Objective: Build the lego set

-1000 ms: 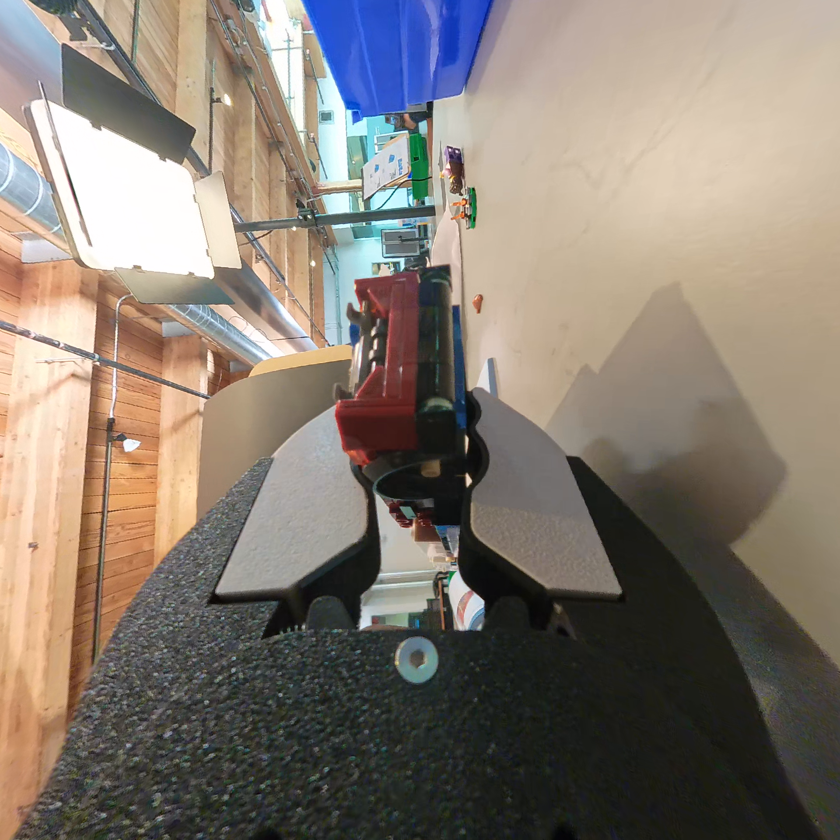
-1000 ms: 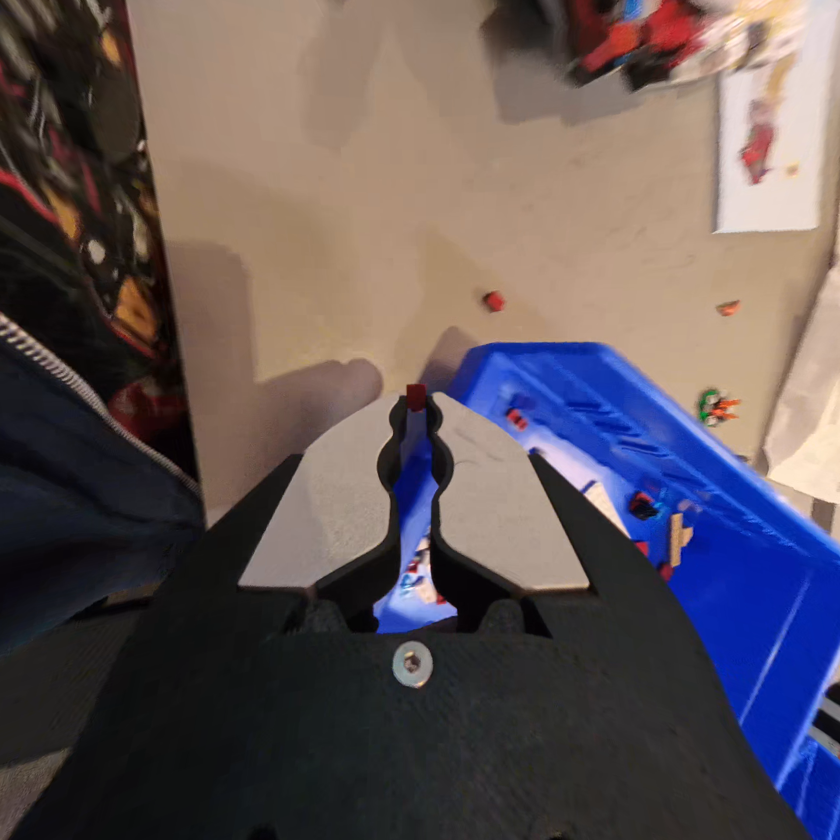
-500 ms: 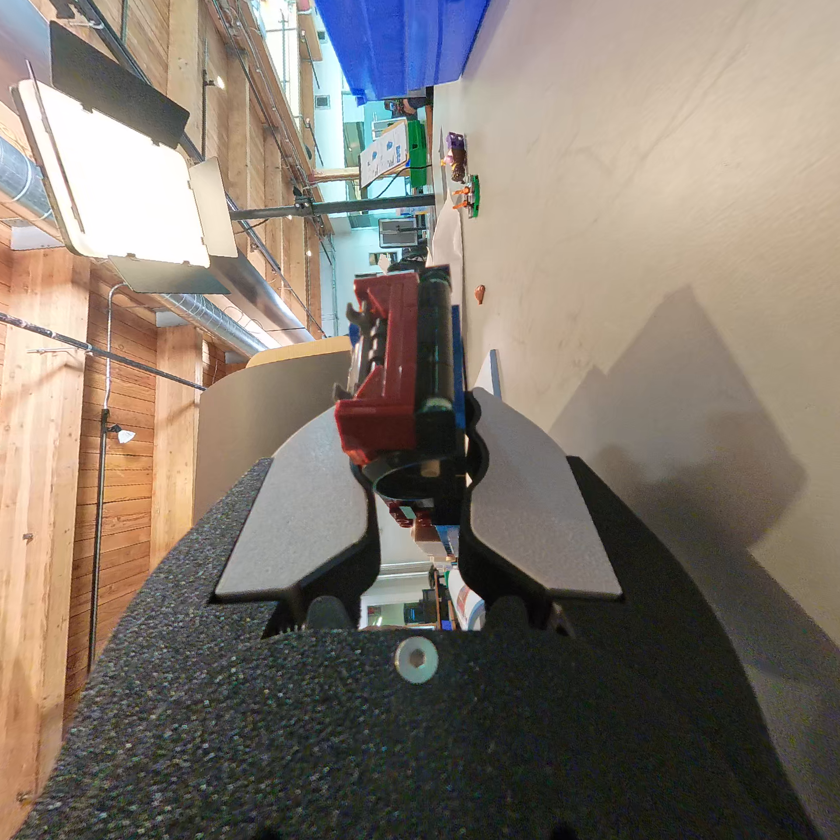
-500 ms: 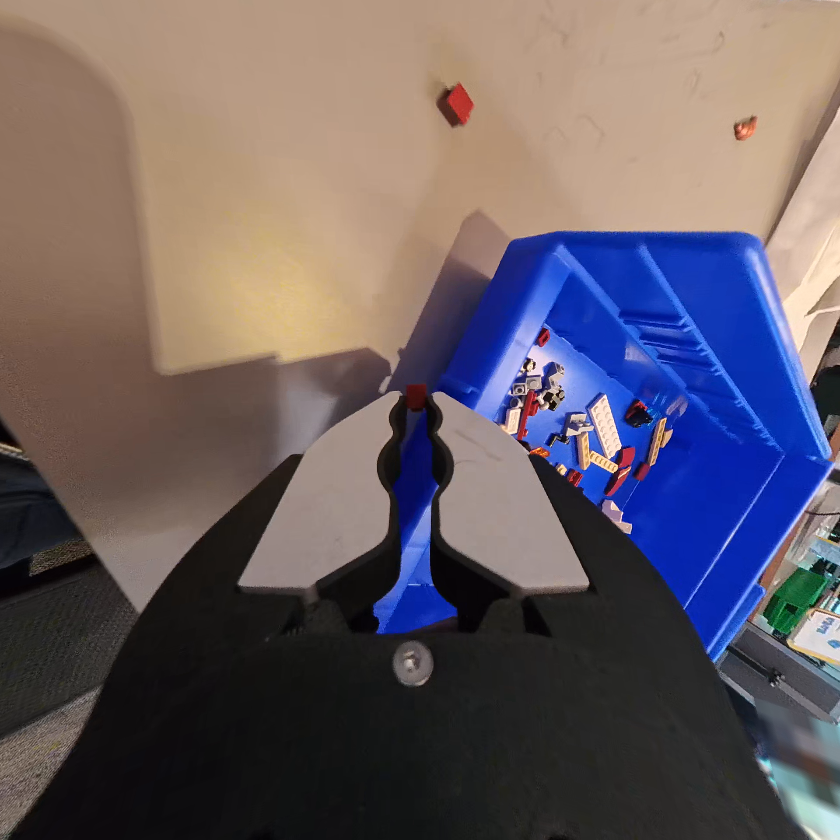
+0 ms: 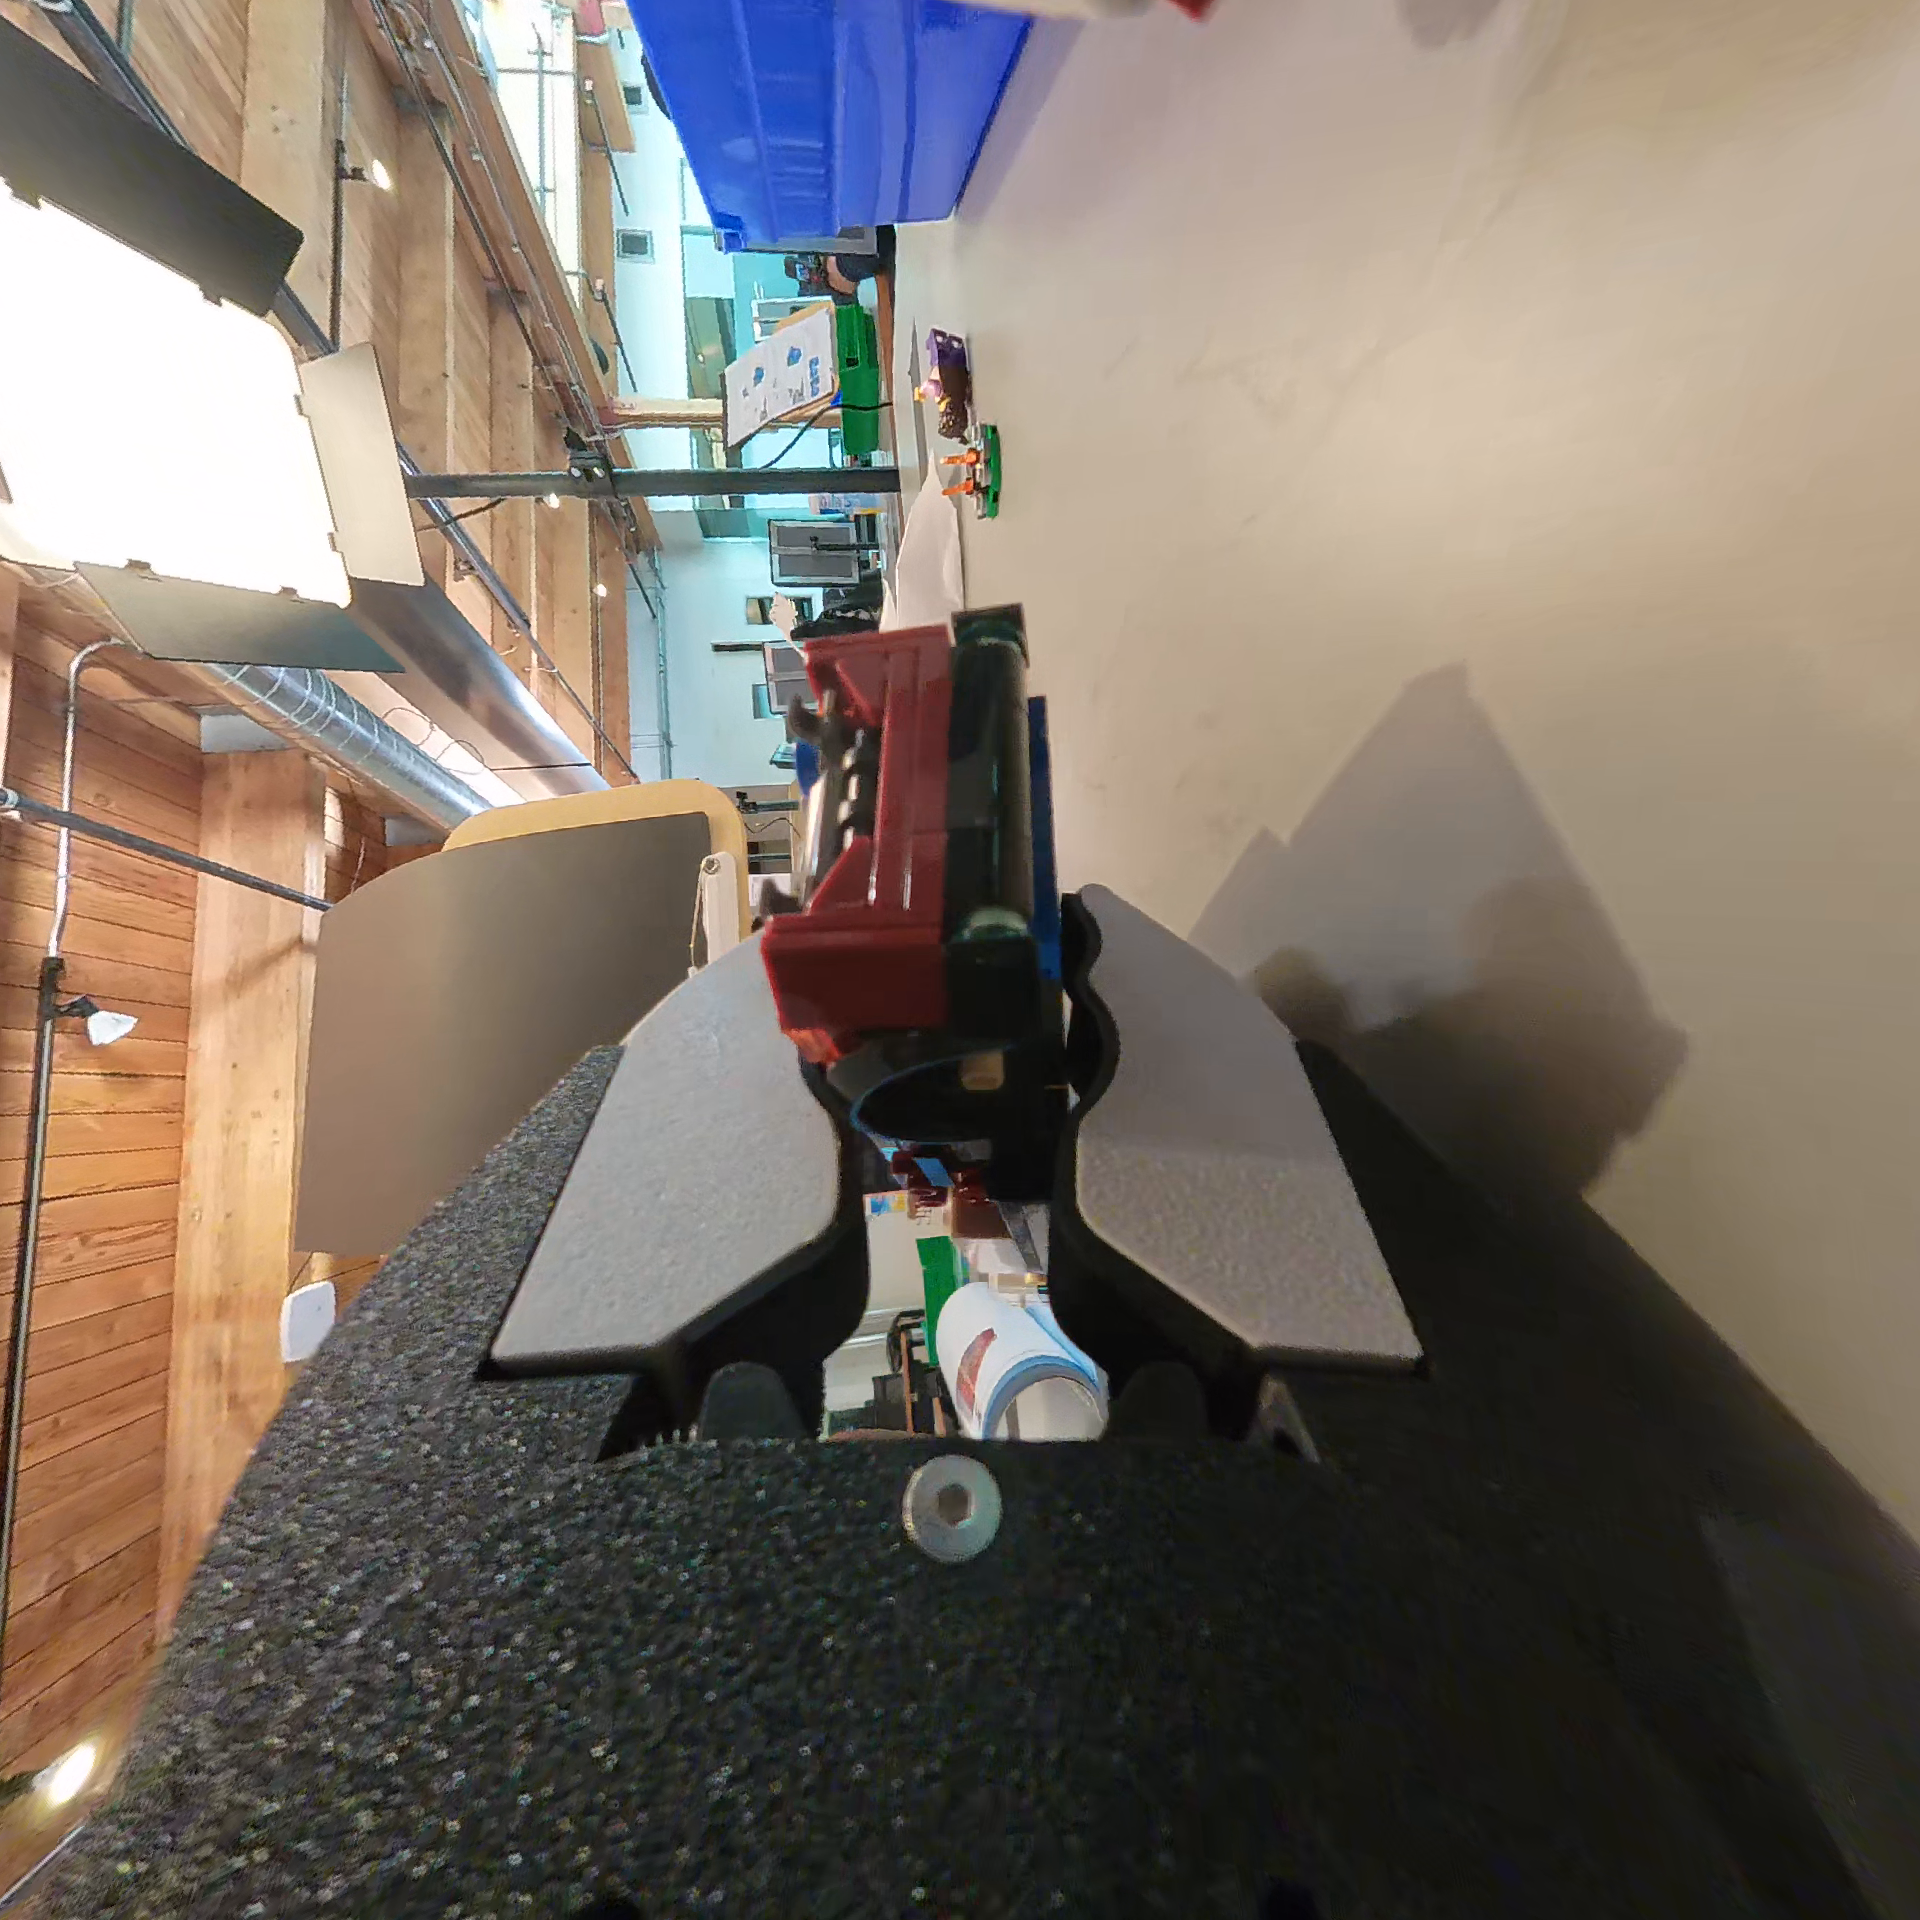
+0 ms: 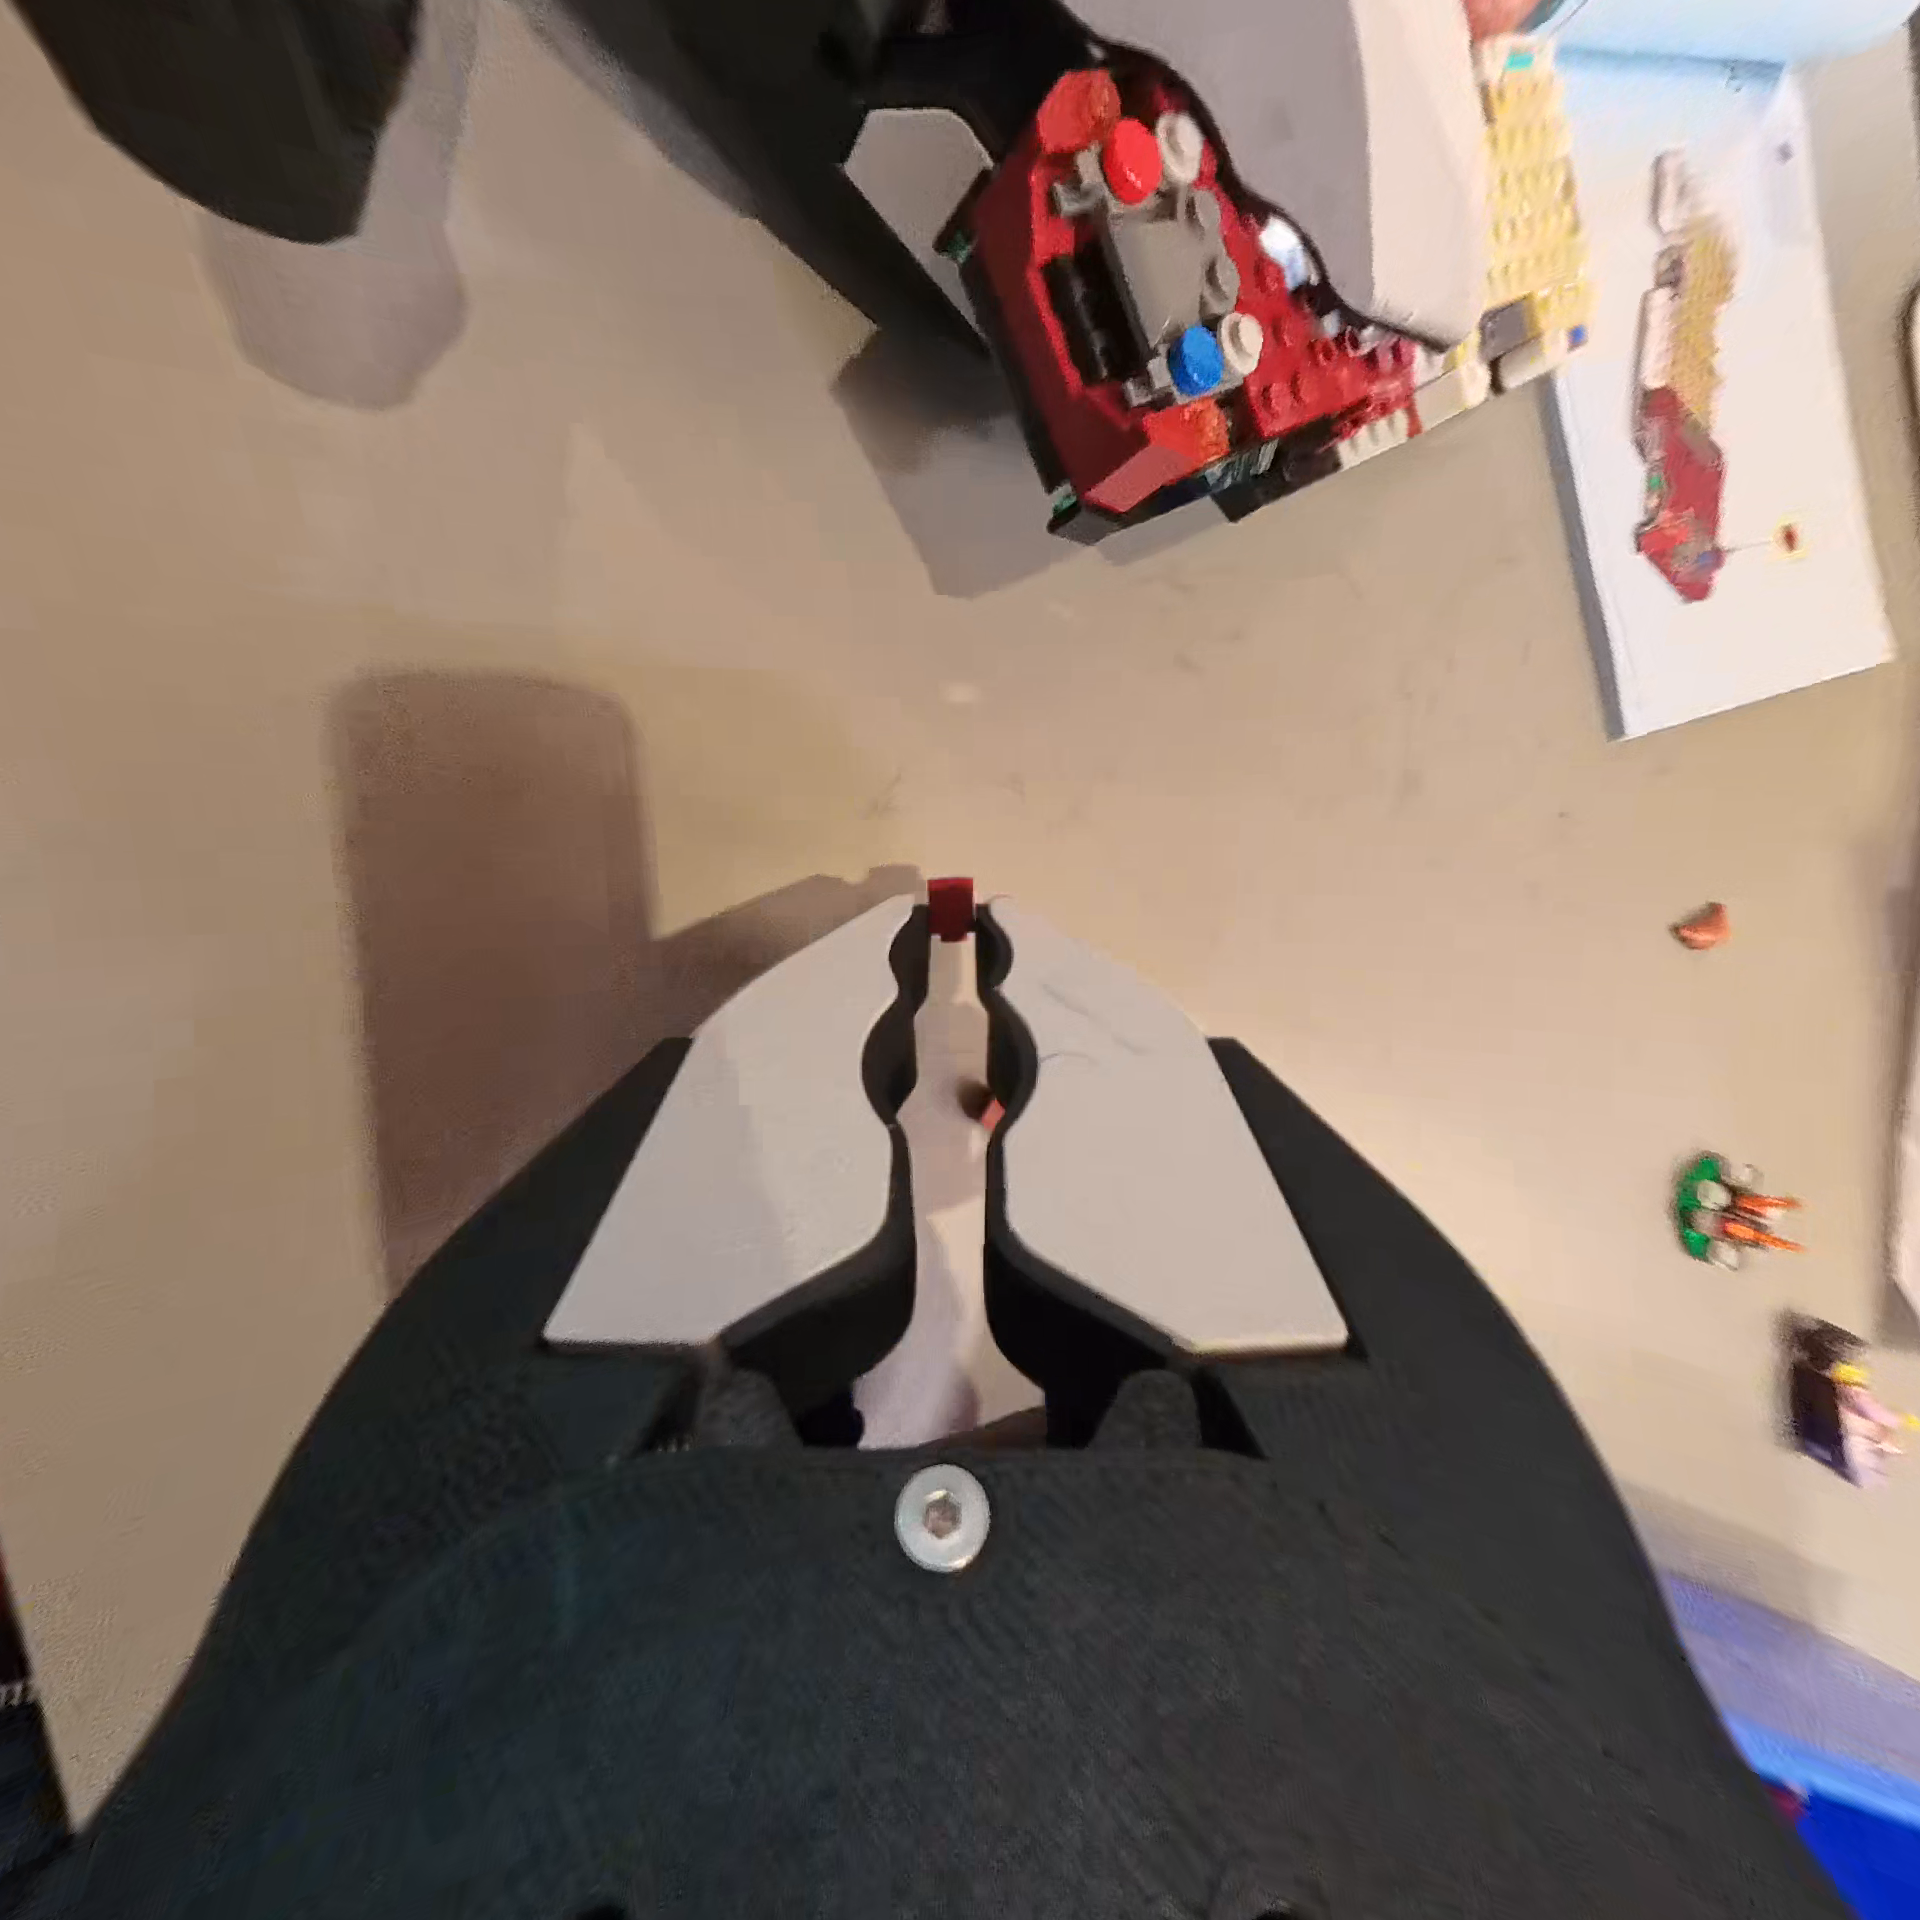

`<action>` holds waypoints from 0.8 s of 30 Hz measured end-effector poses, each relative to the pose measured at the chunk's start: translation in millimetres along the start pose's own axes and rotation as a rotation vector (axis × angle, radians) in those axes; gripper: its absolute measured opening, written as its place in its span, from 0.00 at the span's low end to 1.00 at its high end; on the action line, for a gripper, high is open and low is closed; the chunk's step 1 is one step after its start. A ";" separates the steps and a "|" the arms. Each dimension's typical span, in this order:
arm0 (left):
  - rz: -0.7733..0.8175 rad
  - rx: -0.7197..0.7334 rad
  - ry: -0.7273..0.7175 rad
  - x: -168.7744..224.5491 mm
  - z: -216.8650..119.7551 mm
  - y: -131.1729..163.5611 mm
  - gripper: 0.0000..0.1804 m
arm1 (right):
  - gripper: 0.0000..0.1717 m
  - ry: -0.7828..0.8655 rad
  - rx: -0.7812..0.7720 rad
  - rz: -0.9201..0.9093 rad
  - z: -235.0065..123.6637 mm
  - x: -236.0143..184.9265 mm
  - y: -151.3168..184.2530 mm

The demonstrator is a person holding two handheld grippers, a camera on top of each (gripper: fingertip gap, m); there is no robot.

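left tool clamping red-and-black brick model, steadying it above desk | right tool nearly closed, pinching small red brick at fingertips, short of model

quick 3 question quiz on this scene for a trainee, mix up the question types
1. True or false: the right hand-held gripper pinches a small red brick at its fingertips.
2. What does the left hand-held gripper hold? A) a green plate B) a red and black brick model C) a paper sheet
3. Fill in: loose pieces lie on the ____ table.

Key: 1 true; 2 B; 3 beige
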State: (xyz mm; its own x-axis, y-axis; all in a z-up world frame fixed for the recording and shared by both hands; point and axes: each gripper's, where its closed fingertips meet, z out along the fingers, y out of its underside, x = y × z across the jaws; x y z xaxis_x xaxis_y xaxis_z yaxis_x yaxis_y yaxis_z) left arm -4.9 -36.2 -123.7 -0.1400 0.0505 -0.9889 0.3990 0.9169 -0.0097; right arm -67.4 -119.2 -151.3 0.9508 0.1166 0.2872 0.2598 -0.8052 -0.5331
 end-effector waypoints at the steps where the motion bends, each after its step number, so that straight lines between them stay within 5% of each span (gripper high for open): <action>1: -0.003 -0.002 0.002 0.1 -0.1 0.7 0.21 | 0.05 -0.009 0.006 0.020 3.0 -0.5 -0.1; 17: -0.062 0.035 0.028 7.6 9.6 -7.2 0.21 | 0.14 0.072 -0.084 0.478 -10.0 12.0 52.8; 24: -0.063 0.043 0.025 10.3 14.3 -9.4 0.21 | 0.06 0.046 -0.051 0.470 -4.2 12.3 45.6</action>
State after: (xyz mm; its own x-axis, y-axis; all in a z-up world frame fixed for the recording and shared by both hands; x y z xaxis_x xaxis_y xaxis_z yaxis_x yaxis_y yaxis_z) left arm 2.9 -49.9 -135.9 -0.1885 0.0041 -0.9821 0.4275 0.9006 -0.0783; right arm -44.5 -156.9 -168.7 0.9544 -0.2926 0.0601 -0.2067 -0.7922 -0.5741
